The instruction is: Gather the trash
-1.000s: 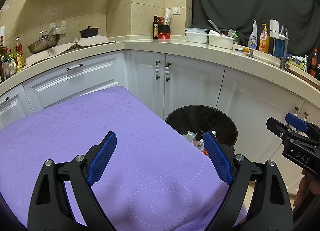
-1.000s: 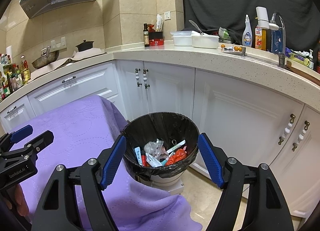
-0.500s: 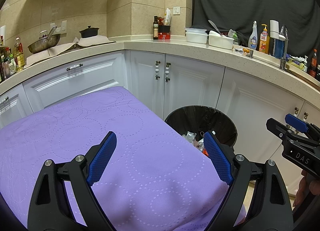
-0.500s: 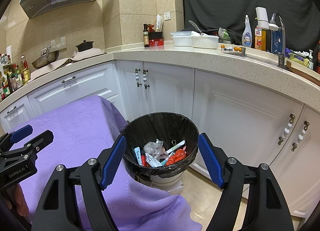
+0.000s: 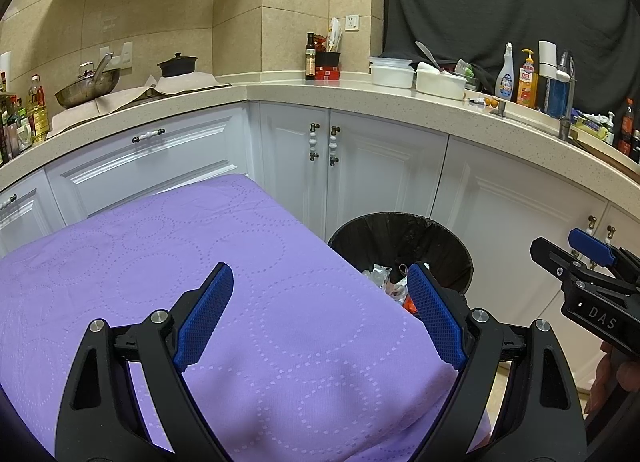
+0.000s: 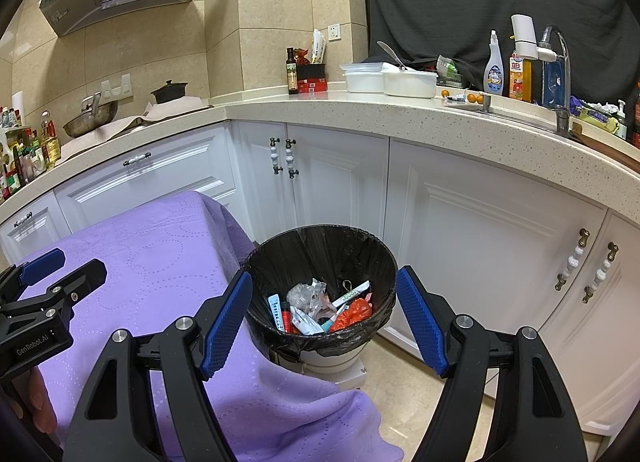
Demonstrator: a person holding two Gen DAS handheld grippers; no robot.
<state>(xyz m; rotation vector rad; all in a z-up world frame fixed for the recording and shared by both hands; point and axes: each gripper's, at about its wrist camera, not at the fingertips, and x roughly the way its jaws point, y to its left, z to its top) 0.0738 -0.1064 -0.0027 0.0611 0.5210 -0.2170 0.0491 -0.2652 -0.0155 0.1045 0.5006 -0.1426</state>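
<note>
Nothing looks different from a moment ago: your left gripper (image 5: pixel 320 302) stays wide open and holds nothing over the purple cloth (image 5: pixel 160 262). Your right gripper (image 6: pixel 324 302) is wide open too, holding nothing. Between and just past its fingers sits the black bin (image 6: pixel 280 258). Inside lie the trash pieces (image 6: pixel 320 308): wrappers, tubes, something red.

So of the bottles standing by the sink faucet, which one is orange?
The orange pump bottle, standing between the white spray bottle and the faucet. The spray bottle has a trigger nozzle and a white body; this one has an orange body.
</note>
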